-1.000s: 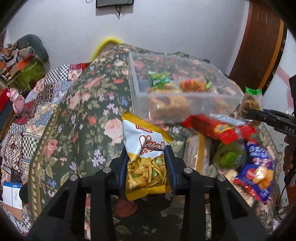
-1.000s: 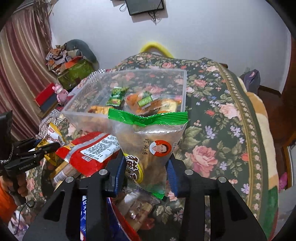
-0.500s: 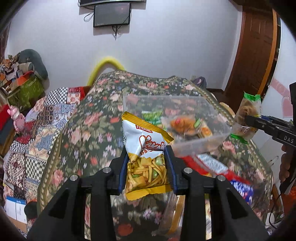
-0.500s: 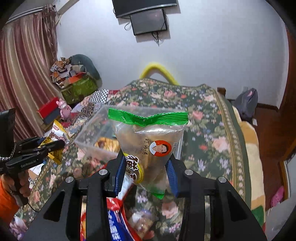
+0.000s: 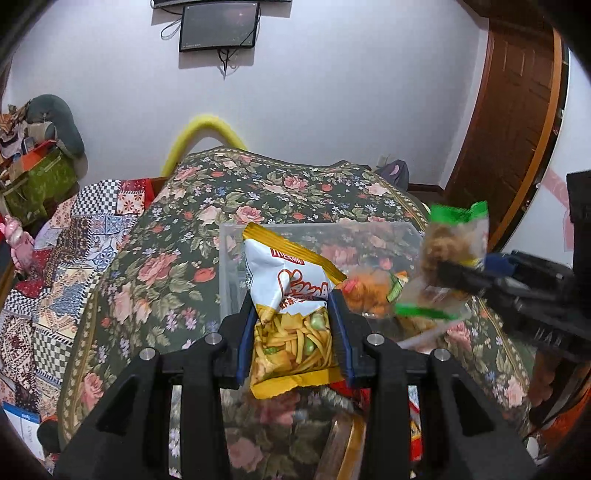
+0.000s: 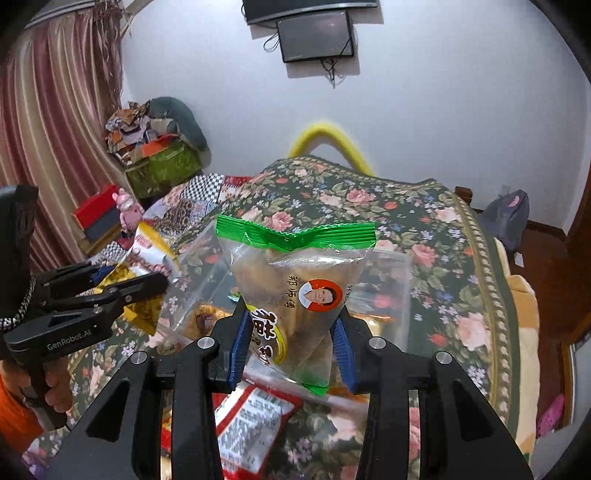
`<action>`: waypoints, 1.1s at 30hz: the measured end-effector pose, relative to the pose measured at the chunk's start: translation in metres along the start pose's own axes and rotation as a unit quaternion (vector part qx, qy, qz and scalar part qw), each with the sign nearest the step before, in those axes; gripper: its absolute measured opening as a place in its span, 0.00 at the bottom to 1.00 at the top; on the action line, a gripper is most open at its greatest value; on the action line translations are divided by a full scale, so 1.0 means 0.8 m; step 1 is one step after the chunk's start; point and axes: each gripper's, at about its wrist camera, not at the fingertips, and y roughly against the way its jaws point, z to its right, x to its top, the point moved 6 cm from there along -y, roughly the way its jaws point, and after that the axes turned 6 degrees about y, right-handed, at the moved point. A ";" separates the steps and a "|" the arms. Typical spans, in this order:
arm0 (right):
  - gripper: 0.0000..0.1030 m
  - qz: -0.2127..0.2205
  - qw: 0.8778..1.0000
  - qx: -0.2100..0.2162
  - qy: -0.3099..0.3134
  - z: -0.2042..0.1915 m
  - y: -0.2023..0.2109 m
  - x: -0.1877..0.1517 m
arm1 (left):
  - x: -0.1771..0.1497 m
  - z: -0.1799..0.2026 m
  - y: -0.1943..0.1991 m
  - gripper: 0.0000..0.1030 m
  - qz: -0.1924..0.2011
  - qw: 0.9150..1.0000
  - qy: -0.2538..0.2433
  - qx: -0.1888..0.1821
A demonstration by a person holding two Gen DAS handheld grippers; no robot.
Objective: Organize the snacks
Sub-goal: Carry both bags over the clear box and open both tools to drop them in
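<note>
My left gripper (image 5: 293, 332) is shut on a yellow-and-white snack bag (image 5: 290, 306) and holds it upright in the air before the clear plastic bin (image 5: 229, 266). My right gripper (image 6: 291, 339) is shut on a clear green-topped snack bag (image 6: 295, 284), held above the same bin (image 6: 388, 295). The bin holds several snacks (image 5: 369, 291). Each gripper shows in the other's view: the right one (image 5: 461, 277) at the bin's right side, the left one (image 6: 147, 284) at its left.
The bin stands on a floral bedspread (image 5: 166, 266). A red snack packet (image 6: 251, 424) and other packets (image 5: 347, 443) lie near the front edge. A yellow hoop (image 5: 207, 133), a wall screen (image 5: 218, 26) and a wooden door (image 5: 517, 110) are behind.
Both grippers have risen with their bags and moved toward the bin. The right gripper with the green-topped bag has come in over the bin's right side.
</note>
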 end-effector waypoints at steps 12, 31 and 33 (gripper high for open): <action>0.36 -0.063 0.998 0.017 0.018 -0.010 -0.067 -0.014 | 0.003 -0.002 -0.061 0.36 -0.026 1.000 0.009 0.006; 0.59 -0.056 0.998 0.014 0.022 -0.009 -0.049 -0.010 | -0.002 0.001 -0.043 0.46 -0.022 0.999 -0.004 0.027; 0.64 -0.046 0.999 0.011 0.016 -0.005 -0.038 -0.008 | -0.002 0.005 -0.029 0.49 -0.013 0.999 -0.008 0.030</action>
